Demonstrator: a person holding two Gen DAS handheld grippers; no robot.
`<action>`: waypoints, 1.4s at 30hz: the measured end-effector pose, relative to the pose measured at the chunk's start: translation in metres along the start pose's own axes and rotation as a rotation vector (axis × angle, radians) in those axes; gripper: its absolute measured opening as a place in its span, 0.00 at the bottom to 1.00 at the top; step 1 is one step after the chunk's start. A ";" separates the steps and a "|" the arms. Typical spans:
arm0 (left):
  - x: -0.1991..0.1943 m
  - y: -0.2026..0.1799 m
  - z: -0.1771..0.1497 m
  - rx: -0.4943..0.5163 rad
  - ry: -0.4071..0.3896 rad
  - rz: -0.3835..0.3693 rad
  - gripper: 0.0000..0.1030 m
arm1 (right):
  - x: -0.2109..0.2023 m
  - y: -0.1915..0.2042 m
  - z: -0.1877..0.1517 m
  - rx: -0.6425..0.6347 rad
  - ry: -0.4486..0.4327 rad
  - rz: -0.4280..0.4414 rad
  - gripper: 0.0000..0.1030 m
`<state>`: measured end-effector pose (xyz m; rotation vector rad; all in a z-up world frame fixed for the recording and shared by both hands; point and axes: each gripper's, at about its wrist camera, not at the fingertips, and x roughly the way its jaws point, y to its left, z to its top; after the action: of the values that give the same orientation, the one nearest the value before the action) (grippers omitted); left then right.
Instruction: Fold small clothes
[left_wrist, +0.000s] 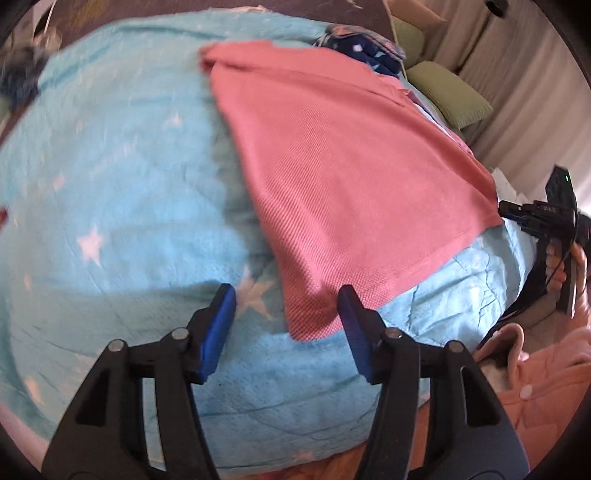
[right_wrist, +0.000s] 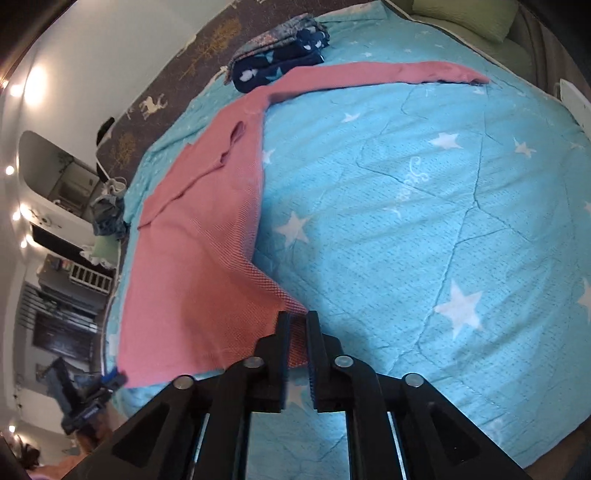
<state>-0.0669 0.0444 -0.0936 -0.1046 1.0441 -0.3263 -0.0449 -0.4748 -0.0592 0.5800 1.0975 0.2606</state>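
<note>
A pink knit garment (left_wrist: 332, 166) lies spread on the light blue star-print blanket (left_wrist: 110, 184). My left gripper (left_wrist: 286, 299) is open, its blue pads on either side of the garment's near hem corner. In the right wrist view the same pink garment (right_wrist: 192, 258) stretches away with one long sleeve toward the far right. My right gripper (right_wrist: 297, 317) is shut on the garment's near corner, which is lifted slightly off the blanket (right_wrist: 424, 221). The right gripper also shows in the left wrist view (left_wrist: 535, 218), at the garment's right corner.
A stack of folded dark blue and patterned clothes (right_wrist: 280, 55) lies at the far side of the blanket. Green pillows (left_wrist: 450, 92) sit behind it. The person's pink sleeve (left_wrist: 546, 384) is at lower right. The other gripper (right_wrist: 92, 398) shows at lower left.
</note>
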 end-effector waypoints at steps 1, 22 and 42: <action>-0.001 0.002 0.000 -0.010 -0.015 -0.017 0.57 | -0.003 -0.001 0.002 0.000 -0.003 0.014 0.25; -0.064 0.015 -0.015 -0.044 -0.095 0.101 0.03 | 0.011 0.024 -0.026 -0.060 0.227 -0.101 0.06; 0.020 -0.076 0.148 0.123 -0.208 0.067 0.57 | -0.009 -0.078 0.101 0.422 -0.276 0.168 0.50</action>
<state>0.0534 -0.0439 -0.0181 0.0072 0.8178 -0.3115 0.0345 -0.5749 -0.0633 1.0557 0.8376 0.0880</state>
